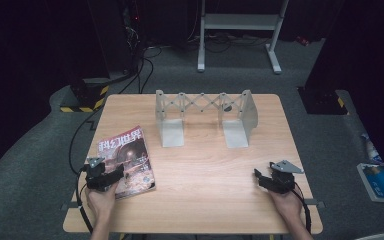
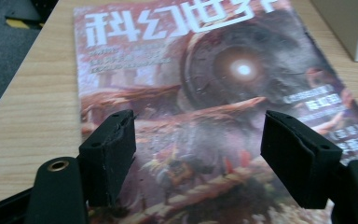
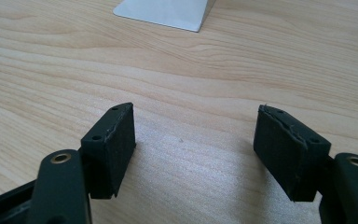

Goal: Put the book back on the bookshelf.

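Left fingers (image 2: 107, 158) wide apart above magazine (image 2: 205, 93).

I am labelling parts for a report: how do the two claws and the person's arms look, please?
Both the left claw and the right claw are black, with two blocky, flat-faced jaws. Each carries a grey three-cornered plate on top and trails a black cable. The forearms are bare; no sleeves show.

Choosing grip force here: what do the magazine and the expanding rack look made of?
Magazine: likely glossy coated paper; its printed cover lies thin and flat with a soft sheen. Rack: probably matte grey painted metal; thin flat end plates and slim crossed bars.
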The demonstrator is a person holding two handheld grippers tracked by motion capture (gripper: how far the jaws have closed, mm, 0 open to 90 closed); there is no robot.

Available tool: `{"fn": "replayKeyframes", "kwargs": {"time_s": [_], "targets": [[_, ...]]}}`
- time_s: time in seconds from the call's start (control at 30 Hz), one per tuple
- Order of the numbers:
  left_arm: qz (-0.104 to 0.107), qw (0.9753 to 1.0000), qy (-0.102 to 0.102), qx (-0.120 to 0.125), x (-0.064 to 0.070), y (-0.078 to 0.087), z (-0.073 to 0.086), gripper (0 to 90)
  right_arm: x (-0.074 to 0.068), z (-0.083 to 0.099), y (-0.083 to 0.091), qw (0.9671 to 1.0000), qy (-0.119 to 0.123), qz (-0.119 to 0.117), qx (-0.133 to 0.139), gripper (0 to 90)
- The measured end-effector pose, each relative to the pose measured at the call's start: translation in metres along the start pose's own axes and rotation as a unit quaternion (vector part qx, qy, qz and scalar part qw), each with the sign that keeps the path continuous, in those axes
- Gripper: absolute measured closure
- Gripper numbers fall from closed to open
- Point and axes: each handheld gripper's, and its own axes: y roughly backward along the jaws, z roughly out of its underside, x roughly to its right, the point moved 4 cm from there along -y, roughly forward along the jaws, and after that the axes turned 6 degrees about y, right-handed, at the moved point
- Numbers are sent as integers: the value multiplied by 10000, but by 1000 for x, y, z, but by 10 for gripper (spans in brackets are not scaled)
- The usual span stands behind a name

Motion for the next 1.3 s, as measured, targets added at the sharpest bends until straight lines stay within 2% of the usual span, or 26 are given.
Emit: {"fn": "replayKeyframes", "kwargs": {"time_s": [0.27, 0.4, 0.53, 0.73, 0.8, 0.87, 1.07, 1.3], "targets": [[-254, 9996, 99, -12, -15, -5, 2, 252, 0, 0, 0, 10000, 26, 18, 18, 295], [-310, 9994, 135, 8, -21, -7, 2, 245, 0, 0, 0, 10000, 31, 15, 17, 295], [-378, 9990, 199, -97, -26, -10, 3, 230, 0, 0, 0, 10000, 39, 16, 22, 294], [-303, 9994, 153, -77, -27, -12, 4, 216, 0, 0, 0, 10000, 21, 26, 18, 294], [-237, 9996, 52, 137, -26, -12, 8, 220, 0, 0, 0, 10000, 21, 26, 18, 293], [-178, 9996, 43, 211, -26, -12, 10, 229, -1, 0, 0, 10000, 12, 29, 16, 293], [-197, 9995, 22, 256, -26, -11, 11, 245, 0, 0, 0, 10000, 35, 22, 19, 293], [-245, 9993, 89, 276, -24, -10, 13, 255, 0, 0, 0, 10000, 30, 20, 18, 293]]}}
